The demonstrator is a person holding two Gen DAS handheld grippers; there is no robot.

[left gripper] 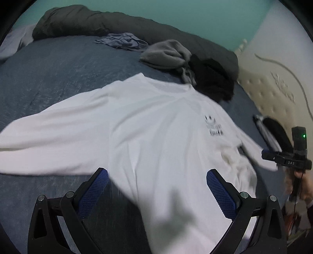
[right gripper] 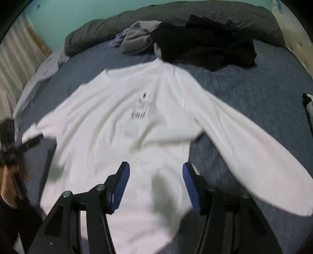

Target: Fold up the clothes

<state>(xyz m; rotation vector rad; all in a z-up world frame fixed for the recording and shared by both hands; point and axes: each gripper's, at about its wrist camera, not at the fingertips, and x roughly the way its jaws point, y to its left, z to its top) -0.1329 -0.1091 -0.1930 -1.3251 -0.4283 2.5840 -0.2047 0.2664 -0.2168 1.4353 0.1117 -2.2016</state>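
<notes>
A white long-sleeved shirt [left gripper: 156, 121] [right gripper: 137, 136] lies spread face up on the blue bed sheet [left gripper: 49, 74] [right gripper: 254, 88], with a small black logo [left gripper: 213, 125] [right gripper: 141, 109] on the chest. Both sleeves stretch outward. My left gripper [left gripper: 157, 173] hovers open above the shirt's lower body, beside the armpit, with nothing between its blue pads [left gripper: 101, 177]. My right gripper [right gripper: 156, 169] is also open and empty above the lower body, where its shadow falls. In the left wrist view the right gripper [left gripper: 262, 125] appears blurred near the far sleeve's cuff. The left gripper [right gripper: 33, 142] shows blurred at the other cuff.
A grey garment [left gripper: 166, 54] [right gripper: 137, 41] and a black garment [left gripper: 213, 78] [right gripper: 205, 46] lie heaped just beyond the shirt's collar. A blue-grey garment [left gripper: 121, 41] lies further back. A dark grey duvet [left gripper: 78, 23] [right gripper: 195, 11] rims the far edge. A cream quilted surface [left gripper: 273, 82] stands at right.
</notes>
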